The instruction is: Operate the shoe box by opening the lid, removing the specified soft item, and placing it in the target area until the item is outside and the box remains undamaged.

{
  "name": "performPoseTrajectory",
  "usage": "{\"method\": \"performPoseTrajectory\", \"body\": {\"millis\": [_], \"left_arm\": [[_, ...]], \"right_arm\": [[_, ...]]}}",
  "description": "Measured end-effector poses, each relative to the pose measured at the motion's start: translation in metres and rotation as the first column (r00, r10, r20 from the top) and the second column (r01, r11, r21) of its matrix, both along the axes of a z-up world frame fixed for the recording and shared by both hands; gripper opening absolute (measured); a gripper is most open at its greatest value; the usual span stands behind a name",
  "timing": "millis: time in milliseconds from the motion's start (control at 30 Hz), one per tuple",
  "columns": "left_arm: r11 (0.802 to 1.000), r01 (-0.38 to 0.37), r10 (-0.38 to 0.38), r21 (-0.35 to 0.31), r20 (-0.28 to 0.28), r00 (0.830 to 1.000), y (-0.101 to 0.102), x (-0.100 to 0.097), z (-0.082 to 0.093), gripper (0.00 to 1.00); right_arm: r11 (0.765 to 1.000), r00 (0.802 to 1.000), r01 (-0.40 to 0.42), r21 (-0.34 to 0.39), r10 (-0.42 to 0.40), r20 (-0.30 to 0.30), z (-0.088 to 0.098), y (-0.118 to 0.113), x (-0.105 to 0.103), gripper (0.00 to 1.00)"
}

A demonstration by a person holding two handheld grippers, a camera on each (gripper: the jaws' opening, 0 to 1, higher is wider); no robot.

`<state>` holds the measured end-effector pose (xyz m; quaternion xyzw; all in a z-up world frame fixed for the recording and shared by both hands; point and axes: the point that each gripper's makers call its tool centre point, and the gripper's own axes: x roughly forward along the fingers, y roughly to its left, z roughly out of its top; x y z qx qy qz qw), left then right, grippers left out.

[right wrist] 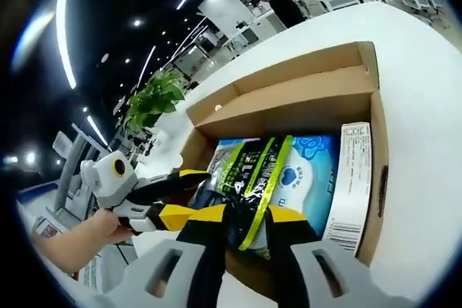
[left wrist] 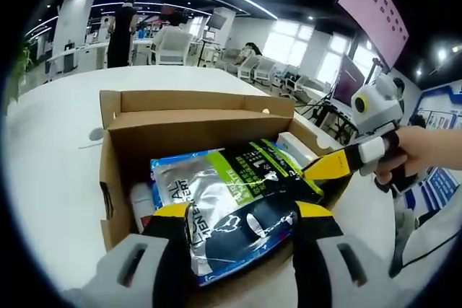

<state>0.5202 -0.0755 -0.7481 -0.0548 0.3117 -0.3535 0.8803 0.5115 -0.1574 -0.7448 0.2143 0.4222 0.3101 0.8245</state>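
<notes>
An open cardboard shoe box [left wrist: 195, 124] [right wrist: 289, 106] sits on a white table. A soft black, silver and green pouch [left wrist: 238, 185] [right wrist: 253, 171] lies on top of its contents, its near end raised over the box's front wall. My left gripper [left wrist: 242, 214] stands open, jaws wide on either side of the pouch's near end. My right gripper [right wrist: 247, 225] is shut on the pouch, which passes between its narrow jaws. In the left gripper view the right gripper [left wrist: 321, 171] comes in from the right to the pouch's corner. The left gripper [right wrist: 191, 178] reaches the pouch's edge from the left.
Under the pouch lie a blue and white pack [right wrist: 303, 171], a long white carton [right wrist: 350, 178] [left wrist: 292, 146] and a white container [left wrist: 141, 203]. The white table [left wrist: 50, 164] [right wrist: 426, 70] spreads around the box. A hand [left wrist: 426, 149] [right wrist: 79, 236] holds each gripper. Chairs and a plant [right wrist: 155, 99] stand beyond.
</notes>
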Motion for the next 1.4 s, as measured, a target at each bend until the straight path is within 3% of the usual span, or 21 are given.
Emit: {"method": "performPoseTrajectory", "body": {"millis": [300,567,733,900,1000,1067,1200,1400], "left_arm": [[1.000,0.000,0.000,-0.007,0.014,1.000,0.000,0.001,0.001,0.55],[1.000,0.002,-0.002,-0.007,0.015,1.000,-0.001,0.001,0.001,0.55],[1.000,0.001,-0.001,-0.004,0.002,1.000,-0.001,0.001,0.000,0.55],[1.000,0.002,-0.002,-0.002,0.003,1.000,-0.001,0.000,0.000,0.55],[1.000,0.001,-0.001,-0.004,0.004,1.000,-0.001,0.000,0.000,0.54],[1.000,-0.002,0.002,-0.002,0.004,1.000,-0.001,0.000,0.000,0.54],[1.000,-0.003,0.003,0.003,-0.010,1.000,-0.001,0.001,-0.001,0.52],[1.000,-0.001,0.001,0.004,-0.007,1.000,-0.001,0.001,-0.001,0.51]], "right_arm": [[1.000,0.999,-0.015,-0.027,0.014,-0.029,-0.008,-0.003,-0.002,0.02],[0.997,0.998,0.051,0.061,-0.047,-0.050,-0.003,0.002,0.000,0.03],[0.993,0.996,0.065,0.101,-0.059,-0.067,0.001,0.005,0.004,0.11],[0.995,0.996,0.056,0.077,-0.050,-0.075,-0.003,0.000,0.004,0.00],[0.973,0.980,0.159,0.166,-0.135,-0.146,0.002,0.004,0.008,0.00],[0.962,0.975,0.165,0.217,-0.126,-0.183,0.003,0.009,0.007,0.00],[0.983,0.981,0.128,0.134,-0.106,-0.162,-0.006,0.009,0.006,0.05],[0.980,0.981,0.126,0.151,-0.101,-0.164,-0.004,0.011,0.008,0.07]]}}
